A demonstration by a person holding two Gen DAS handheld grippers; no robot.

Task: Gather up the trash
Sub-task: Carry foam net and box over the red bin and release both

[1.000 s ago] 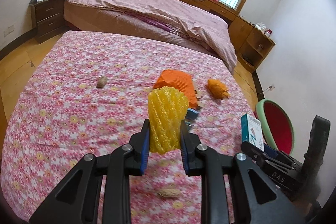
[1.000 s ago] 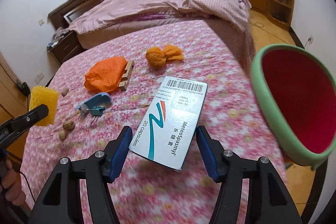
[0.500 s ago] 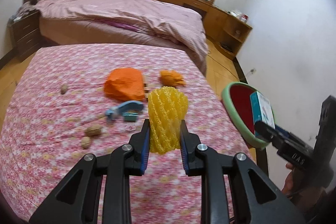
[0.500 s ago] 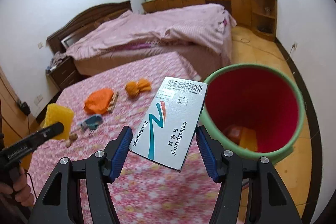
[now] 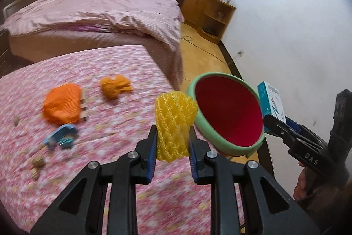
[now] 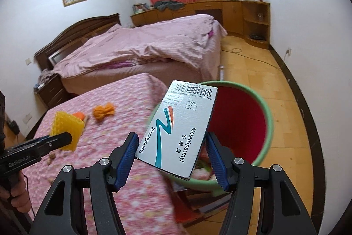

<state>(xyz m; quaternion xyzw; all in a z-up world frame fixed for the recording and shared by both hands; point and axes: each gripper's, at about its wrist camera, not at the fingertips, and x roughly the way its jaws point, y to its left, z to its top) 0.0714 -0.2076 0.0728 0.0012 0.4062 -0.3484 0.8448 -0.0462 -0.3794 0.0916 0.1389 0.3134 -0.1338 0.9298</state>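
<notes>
My left gripper (image 5: 172, 138) is shut on a yellow foam fruit net (image 5: 175, 122), held upright above the floral table near its right edge; it also shows in the right wrist view (image 6: 66, 129). My right gripper (image 6: 171, 151) is shut on a white medicine box (image 6: 180, 127) and holds it over the rim of the green bin with a red inside (image 6: 267, 124). The box (image 5: 270, 102) and bin (image 5: 204, 124) also show in the left wrist view. Trash lies in the bin's bottom.
On the floral table (image 5: 77, 180) lie an orange net bag (image 5: 62, 106), an orange crumpled wrapper (image 5: 114, 87), a blue clip (image 5: 60, 137) and walnuts (image 5: 37, 163). A pink bed (image 5: 99, 19) stands behind. Wooden cabinets (image 6: 242, 12) line the far wall.
Both grippers have swung right toward the bin. The medicine box now hangs over the bin's rim and the yellow net is beside the bin.
</notes>
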